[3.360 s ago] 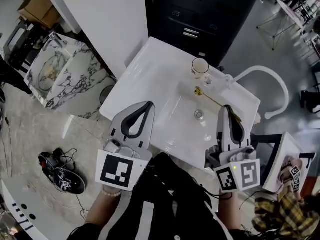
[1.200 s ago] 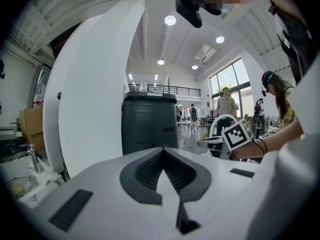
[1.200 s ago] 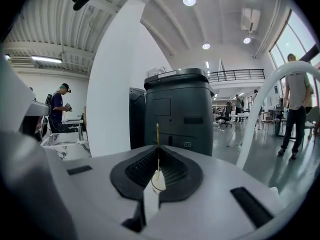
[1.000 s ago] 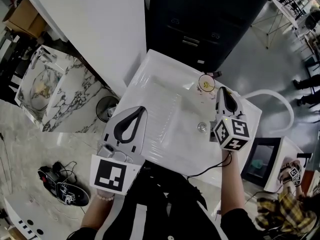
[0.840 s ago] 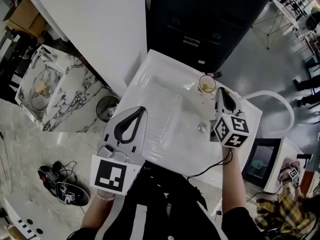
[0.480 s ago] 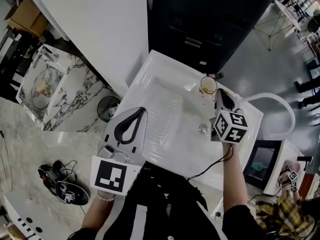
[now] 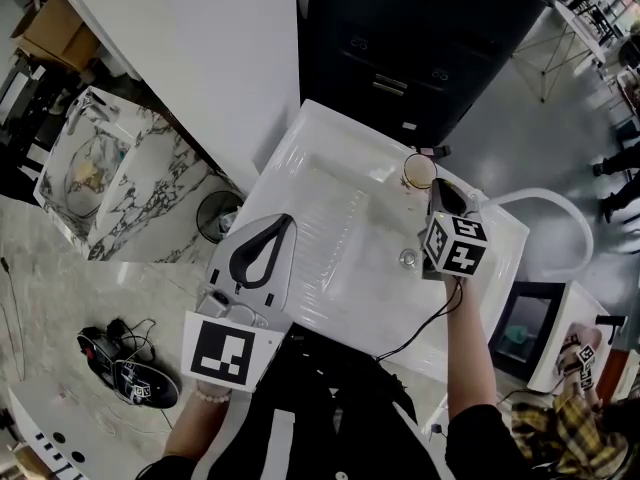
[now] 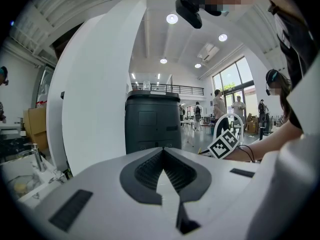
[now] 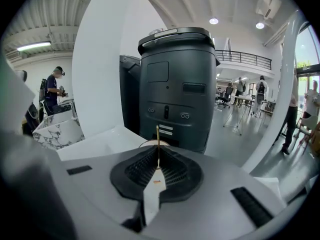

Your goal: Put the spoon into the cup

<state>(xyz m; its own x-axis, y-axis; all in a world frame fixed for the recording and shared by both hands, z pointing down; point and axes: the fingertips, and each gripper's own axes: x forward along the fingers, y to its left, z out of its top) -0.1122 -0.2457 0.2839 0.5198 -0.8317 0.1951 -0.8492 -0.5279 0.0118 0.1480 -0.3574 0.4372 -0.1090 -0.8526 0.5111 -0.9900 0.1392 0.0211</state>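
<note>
As our right gripper clamps the spoon at the cup, we'd lower, then release; left gripper's jaws together.

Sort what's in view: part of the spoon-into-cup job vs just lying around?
In the job:
spoon, clamped in the right gripper
cup

Lying about:
small round metal piece on the table
left gripper, shut and empty

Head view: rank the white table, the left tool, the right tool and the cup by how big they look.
Largest to smallest:
white table
left tool
right tool, shut on the spoon; it is held farther from the camera, so it may be smaller only in looks
cup
</note>
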